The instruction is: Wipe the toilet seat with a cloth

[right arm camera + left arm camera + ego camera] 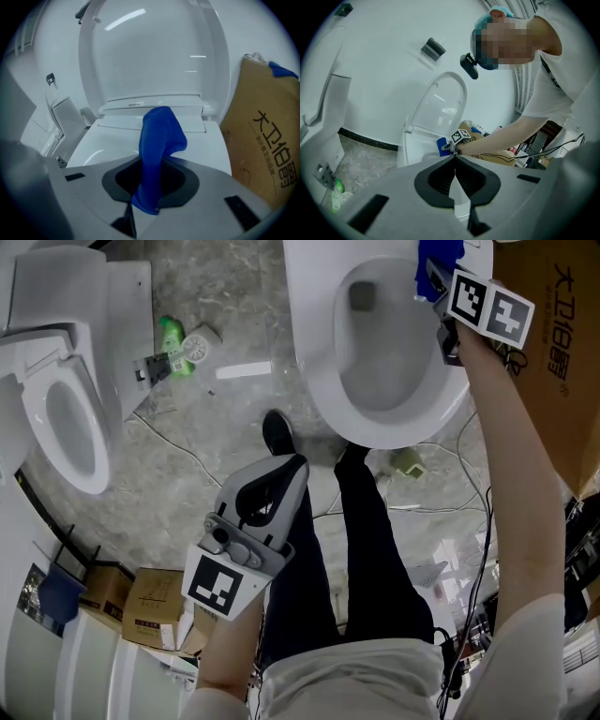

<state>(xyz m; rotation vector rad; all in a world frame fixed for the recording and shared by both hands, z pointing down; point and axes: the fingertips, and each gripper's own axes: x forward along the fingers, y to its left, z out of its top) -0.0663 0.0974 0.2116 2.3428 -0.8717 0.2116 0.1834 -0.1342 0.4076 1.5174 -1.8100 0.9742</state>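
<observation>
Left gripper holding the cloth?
No, the left gripper is shut on nothing; the blue cloth sits clamped in the right gripper.

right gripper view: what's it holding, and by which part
The right gripper is shut on a soft blue cloth, pinched near one end; the rest bunches out past the jaw tips.

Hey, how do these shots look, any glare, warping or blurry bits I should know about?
Right gripper view: fisheye bending, dark corners, bright reflection streaks on the raised toilet lid; the blue cloth goes slightly soft nearest the lens. Left gripper view: same round warping and dark corners, plus a mosaic patch over the face. Head view: even light, no strong glare, toilet bowl fairly sharp.
</observation>
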